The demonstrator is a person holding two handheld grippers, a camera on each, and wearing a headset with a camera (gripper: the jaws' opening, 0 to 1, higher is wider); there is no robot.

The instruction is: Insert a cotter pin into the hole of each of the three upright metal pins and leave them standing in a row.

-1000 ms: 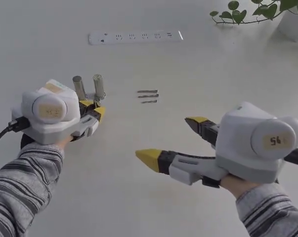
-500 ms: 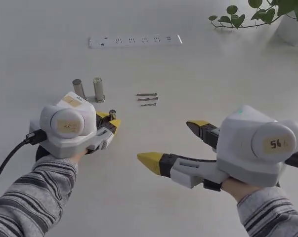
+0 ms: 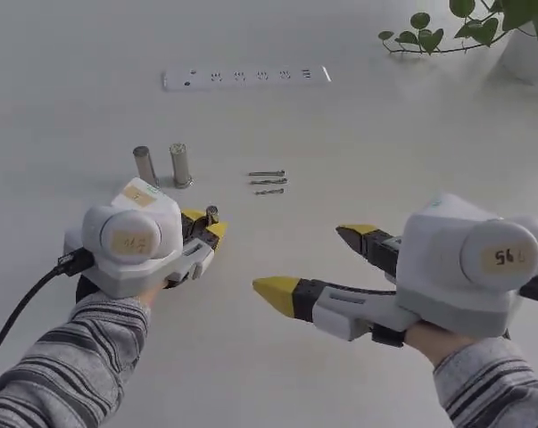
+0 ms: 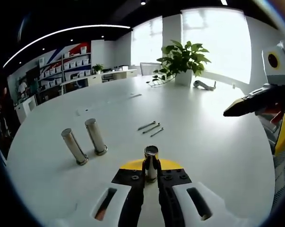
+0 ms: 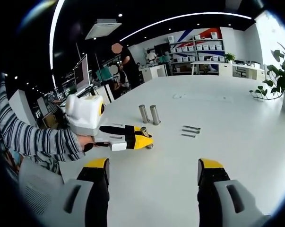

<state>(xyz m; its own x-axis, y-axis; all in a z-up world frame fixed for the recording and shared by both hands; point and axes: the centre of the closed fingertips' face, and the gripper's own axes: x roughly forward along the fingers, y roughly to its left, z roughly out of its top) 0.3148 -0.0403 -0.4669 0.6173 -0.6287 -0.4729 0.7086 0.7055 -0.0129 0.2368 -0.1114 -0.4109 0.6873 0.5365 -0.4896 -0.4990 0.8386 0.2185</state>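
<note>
left gripper view: left gripper [image 4: 151, 178] clenched on an upright metal pin [image 4: 151, 160] between its jaws; right gripper [image 5: 154, 165] released.

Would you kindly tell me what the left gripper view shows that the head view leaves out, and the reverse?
Left gripper view: the room's shelves and bright windows, plus a close look at the left hand-held gripper shut on a metal pin.
Head view: the person's striped sleeves and a black cable trailing from the left hand-held gripper.
Both: the two standing pins, the three cotter pins, the open right hand-held gripper and the plant.
</note>
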